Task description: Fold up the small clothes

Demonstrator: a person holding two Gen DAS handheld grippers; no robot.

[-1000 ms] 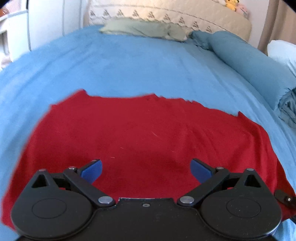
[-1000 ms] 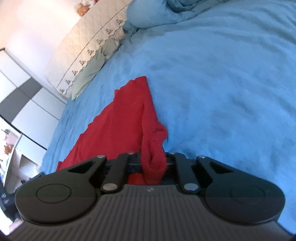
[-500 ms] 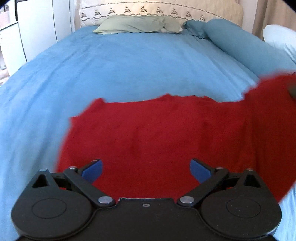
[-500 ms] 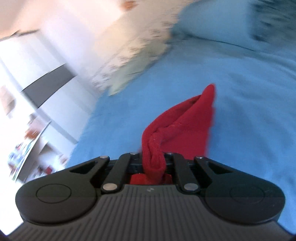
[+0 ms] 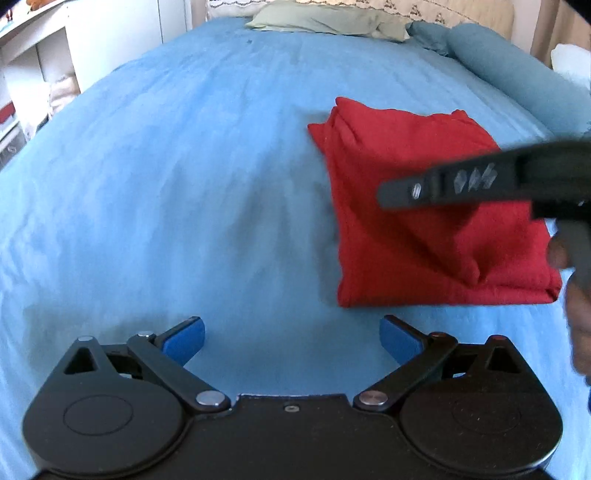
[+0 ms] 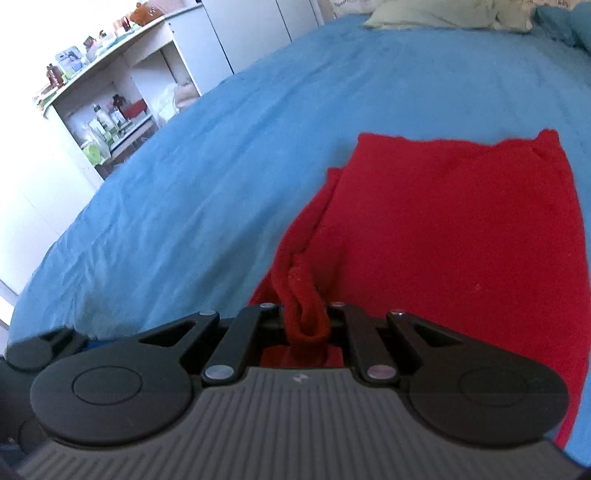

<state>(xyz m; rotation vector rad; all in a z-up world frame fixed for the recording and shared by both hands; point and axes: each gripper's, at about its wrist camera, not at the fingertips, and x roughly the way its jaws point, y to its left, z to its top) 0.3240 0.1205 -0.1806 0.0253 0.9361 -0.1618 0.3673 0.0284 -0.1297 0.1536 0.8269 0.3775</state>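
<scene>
Right tool [image 5: 480,181] motion-blurred, its fingertips buried in bunched red cloth [image 6: 304,321].

- Blue bedspread [image 5: 192,155] fills most of both frames.
- Pale green pillow [image 5: 325,20] and cream quilted headboard [image 5: 443,9] at top.
- White shelving unit [image 6: 110,92], cluttered with bottles, upper left.

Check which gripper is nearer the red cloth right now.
Right. The right gripper is shut on a bunched edge of the red cloth. The left gripper is open over the blue bedspread, just short of the cloth's near edge, not touching it.
</scene>
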